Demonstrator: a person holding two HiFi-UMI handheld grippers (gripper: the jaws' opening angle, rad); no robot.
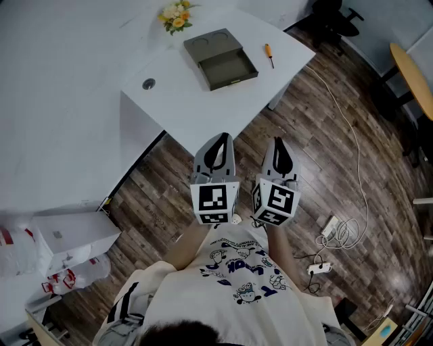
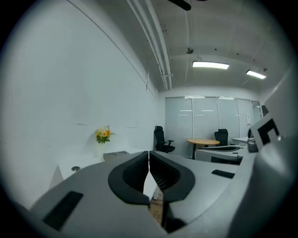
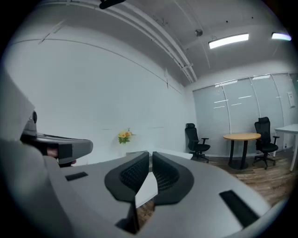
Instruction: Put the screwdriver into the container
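Note:
A small screwdriver (image 1: 269, 55) with an orange handle lies on the white table (image 1: 183, 88), just right of a grey open container (image 1: 220, 58). Both grippers hang over the wooden floor, well short of the table. My left gripper (image 1: 220, 144) is shut, its jaws meeting with nothing between them (image 2: 149, 155). My right gripper (image 1: 279, 147) is shut and empty too (image 3: 151, 155). In the left gripper view the container (image 2: 116, 154) shows low and far off; the screwdriver is hidden in both gripper views.
A bunch of yellow flowers (image 1: 176, 15) stands at the table's far edge, and a round cable hole (image 1: 148, 84) sits at its left. A white cable (image 1: 352, 149) runs across the floor to power strips (image 1: 329, 230). Office chairs (image 3: 196, 142) and a round wooden table (image 3: 241, 136) stand farther off.

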